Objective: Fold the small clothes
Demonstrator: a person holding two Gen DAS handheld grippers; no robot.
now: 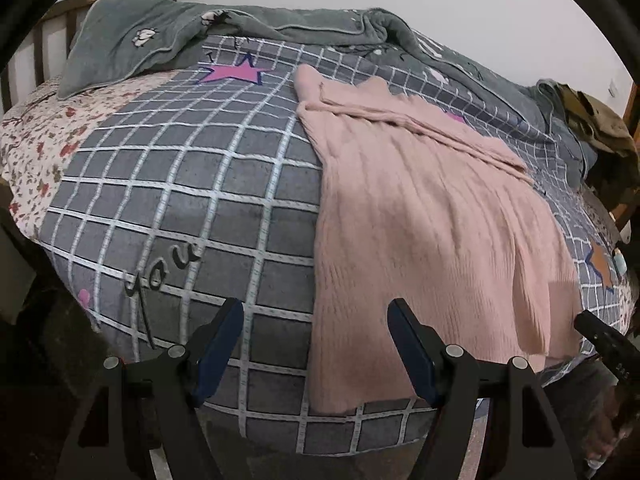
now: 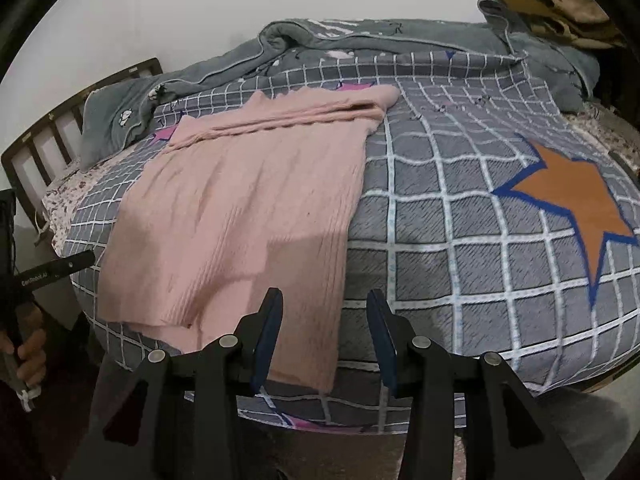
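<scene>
A pink ribbed knit garment (image 1: 420,216) lies flat on the grey checked bedspread (image 1: 180,208), its sleeves folded across its far end and its near hem at the bed's front edge. It also shows in the right wrist view (image 2: 248,216). My left gripper (image 1: 316,312) is open and empty, held just above the garment's left near edge. My right gripper (image 2: 324,300) is open and empty, over the garment's right near corner. The right gripper's tip (image 1: 600,336) shows at the left view's right edge. The left gripper (image 2: 52,272) shows at the right view's left edge.
A bunched grey quilt (image 1: 248,28) lies along the bed's far side. A brown garment (image 2: 568,12) sits at the far right corner. A wooden headboard (image 2: 60,136) stands at the left. A floral sheet (image 1: 48,136) shows beside the bedspread. An orange star (image 2: 576,208) marks the bedspread's right side.
</scene>
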